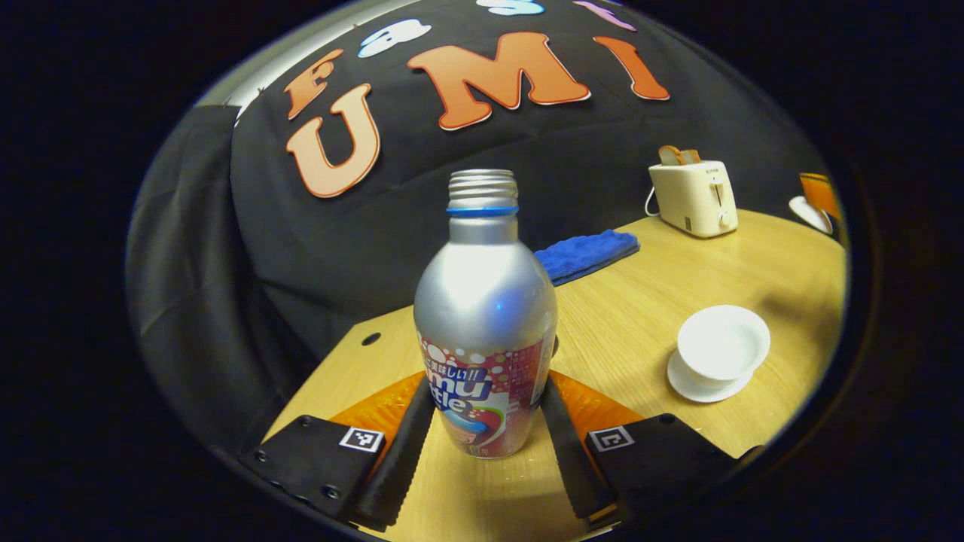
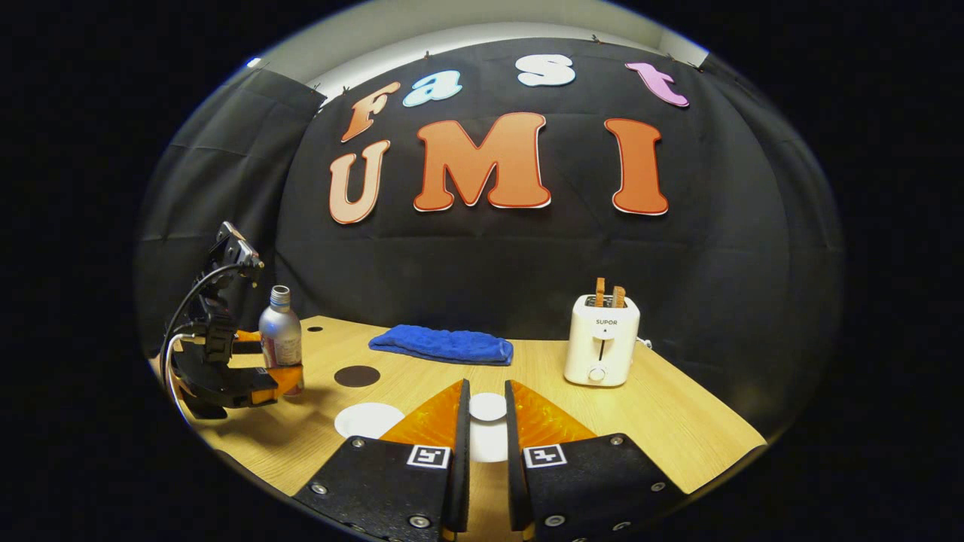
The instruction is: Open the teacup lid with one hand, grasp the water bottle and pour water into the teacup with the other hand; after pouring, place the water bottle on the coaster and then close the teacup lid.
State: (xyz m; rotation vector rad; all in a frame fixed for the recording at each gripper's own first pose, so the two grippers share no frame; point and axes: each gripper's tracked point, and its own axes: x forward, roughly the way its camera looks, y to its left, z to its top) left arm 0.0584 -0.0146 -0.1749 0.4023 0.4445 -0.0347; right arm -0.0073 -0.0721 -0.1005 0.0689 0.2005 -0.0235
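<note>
While our left gripper (image 1: 482, 429) clamps the one silver aluminium water bottle (image 1: 483, 316), our right gripper (image 2: 486, 421) pinches the single white ceramic teacup lid (image 2: 488, 407).

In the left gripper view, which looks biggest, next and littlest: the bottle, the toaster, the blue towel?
1. Bottle, but it's right by the camera.
2 and 3. Toaster and blue towel look alike; can't rank them.

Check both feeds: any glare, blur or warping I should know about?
Left gripper view: sharp, soft glare on the bottle, fisheye bends the table edge. Right gripper view: sharp too, the booth is dim, the bottle casts a shadow on the table.
</note>
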